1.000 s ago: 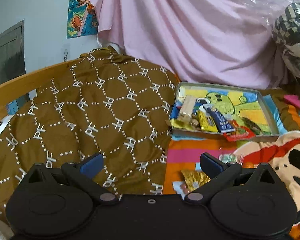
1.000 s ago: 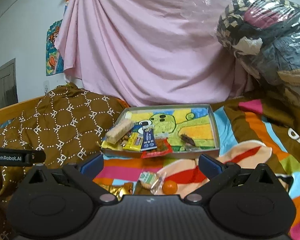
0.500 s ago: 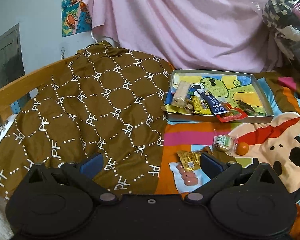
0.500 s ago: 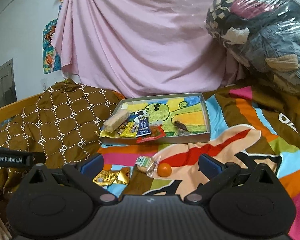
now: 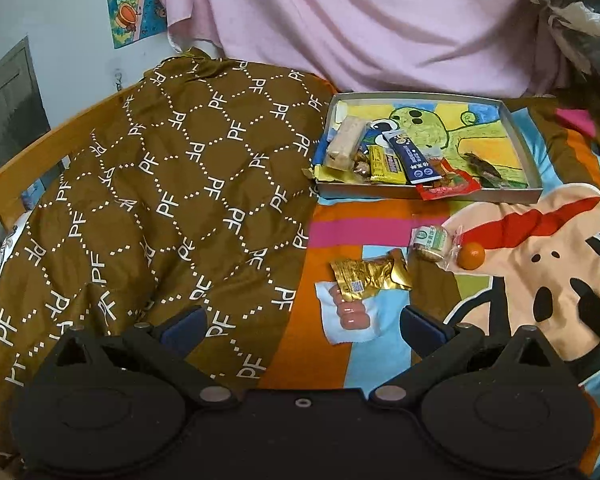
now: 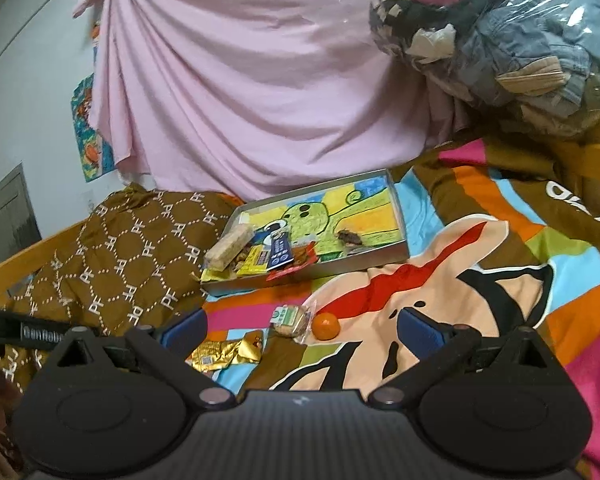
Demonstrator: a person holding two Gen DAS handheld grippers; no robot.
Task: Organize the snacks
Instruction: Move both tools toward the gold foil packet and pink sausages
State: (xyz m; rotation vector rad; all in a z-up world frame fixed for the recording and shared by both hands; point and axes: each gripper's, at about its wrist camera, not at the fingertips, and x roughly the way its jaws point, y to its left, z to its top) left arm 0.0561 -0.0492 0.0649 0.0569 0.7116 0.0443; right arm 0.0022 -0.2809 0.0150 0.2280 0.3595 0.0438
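1. Left claw (image 5: 302, 330) spread wide and empty, low over the bed (image 5: 380, 224); right claw (image 6: 302, 330) likewise spread and empty.
2. Just ahead of the left claw, between its fingers: a clear pack of pink sausages (image 5: 350, 316), long axis running near to far, its far end tucked under a crumpled gold packet (image 5: 370, 276).
3. Further off and to the right: a round wrapped biscuit (image 5: 430, 238) touching a small orange (image 5: 471, 256).
4. Seen from the right claw, the same biscuit (image 6: 290, 320) and orange (image 6: 326, 326) straight ahead, gold packet (image 6: 226, 354) near its left finger.
5. Probably nearer for the sausages and gold packet: the left claw.
6. Beyond the loose snacks: the cartoon-lined tray (image 5: 516, 136), bars and sachets piled at its left end, right half mostly bare.
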